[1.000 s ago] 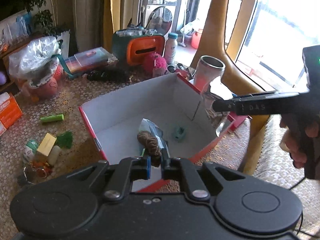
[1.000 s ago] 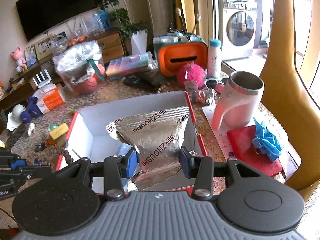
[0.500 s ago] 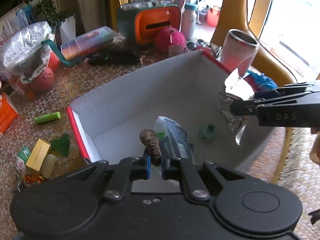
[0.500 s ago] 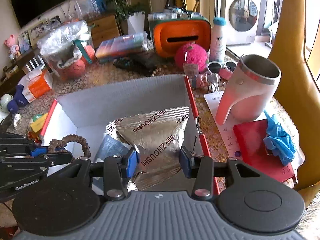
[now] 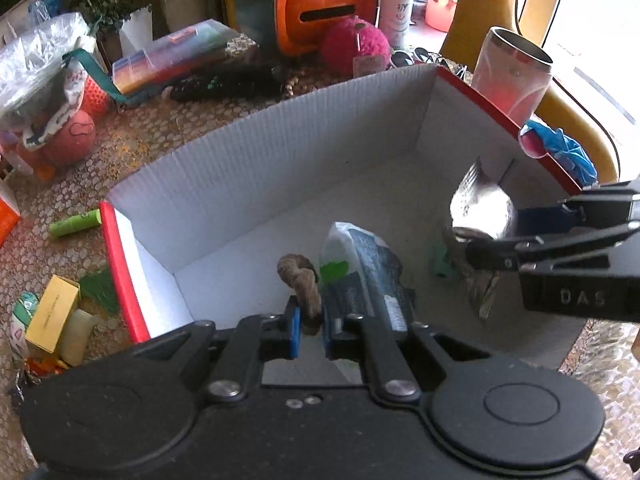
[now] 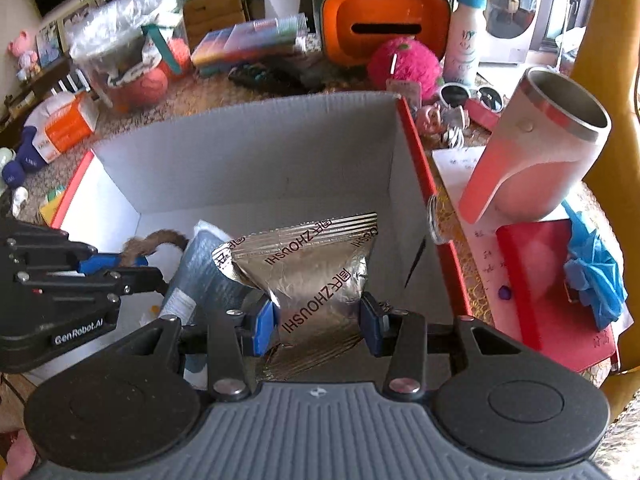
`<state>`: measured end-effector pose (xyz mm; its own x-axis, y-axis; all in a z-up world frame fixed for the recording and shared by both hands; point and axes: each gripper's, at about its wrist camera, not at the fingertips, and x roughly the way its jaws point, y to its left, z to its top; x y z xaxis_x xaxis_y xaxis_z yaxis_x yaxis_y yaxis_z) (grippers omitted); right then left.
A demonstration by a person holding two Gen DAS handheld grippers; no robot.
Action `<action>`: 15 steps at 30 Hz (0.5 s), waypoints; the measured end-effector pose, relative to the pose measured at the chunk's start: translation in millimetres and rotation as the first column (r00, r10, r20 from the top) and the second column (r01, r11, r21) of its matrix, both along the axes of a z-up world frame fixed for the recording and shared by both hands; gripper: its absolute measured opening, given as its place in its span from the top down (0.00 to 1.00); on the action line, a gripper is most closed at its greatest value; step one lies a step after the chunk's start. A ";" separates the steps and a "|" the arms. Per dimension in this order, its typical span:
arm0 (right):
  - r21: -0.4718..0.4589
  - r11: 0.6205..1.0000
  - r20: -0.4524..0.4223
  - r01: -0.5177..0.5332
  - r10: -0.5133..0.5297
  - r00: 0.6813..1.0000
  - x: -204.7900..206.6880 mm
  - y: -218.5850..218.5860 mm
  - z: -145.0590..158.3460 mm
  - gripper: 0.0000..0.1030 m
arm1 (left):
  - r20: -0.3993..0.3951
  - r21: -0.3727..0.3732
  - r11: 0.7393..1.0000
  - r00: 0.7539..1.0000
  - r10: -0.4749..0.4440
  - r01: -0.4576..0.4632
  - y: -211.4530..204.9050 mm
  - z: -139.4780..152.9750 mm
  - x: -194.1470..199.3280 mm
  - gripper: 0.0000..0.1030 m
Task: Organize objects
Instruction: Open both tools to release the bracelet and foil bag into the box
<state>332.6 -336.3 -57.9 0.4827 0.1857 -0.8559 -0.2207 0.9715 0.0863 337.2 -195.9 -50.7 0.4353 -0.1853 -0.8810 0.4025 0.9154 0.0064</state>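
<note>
Over the open box (image 5: 248, 168) on the counter (image 5: 132, 140), the left gripper (image 5: 310, 330) has its fingers pinching a brown rope loop (image 5: 300, 280). The right gripper (image 6: 316, 320) pinches a foil packet (image 6: 308, 268) above the box floor, beside a dark pouch (image 5: 368, 276).

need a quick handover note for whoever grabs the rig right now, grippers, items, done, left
Left gripper: shut on a brown braided cord loop, over the box.
Right gripper: shut on a silver foil snack pouch, also over the box.
White corrugated box with red edges: already holds a blue-grey plastic packet and a small green item.
Left: release both, then gather the green tube and yellow carton beside the box.
</note>
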 end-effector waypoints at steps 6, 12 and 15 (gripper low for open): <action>0.000 1.000 -0.010 0.001 -0.001 1.000 -1.3 1.8 -7.9 0.57 | -0.027 0.001 1.000 1.000 -0.002 0.002 0.9 -9.6 1.9 0.89; 0.013 1.000 -0.016 0.024 -0.024 1.000 -0.7 0.2 -7.6 0.56 | -0.042 -0.007 1.000 0.999 -0.007 0.007 0.7 -13.0 0.4 0.81; 0.023 0.999 -0.020 0.030 -0.030 0.999 -1.3 -0.2 -7.0 0.56 | -0.052 -0.013 1.000 0.999 -0.002 0.001 1.7 -14.5 -1.3 0.74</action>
<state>331.3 -336.5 -64.9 0.4714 0.1915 -0.8609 -0.1897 0.9753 0.1130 335.9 -194.3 -65.3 0.3887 -0.1972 -0.9000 0.4032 0.9147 -0.0264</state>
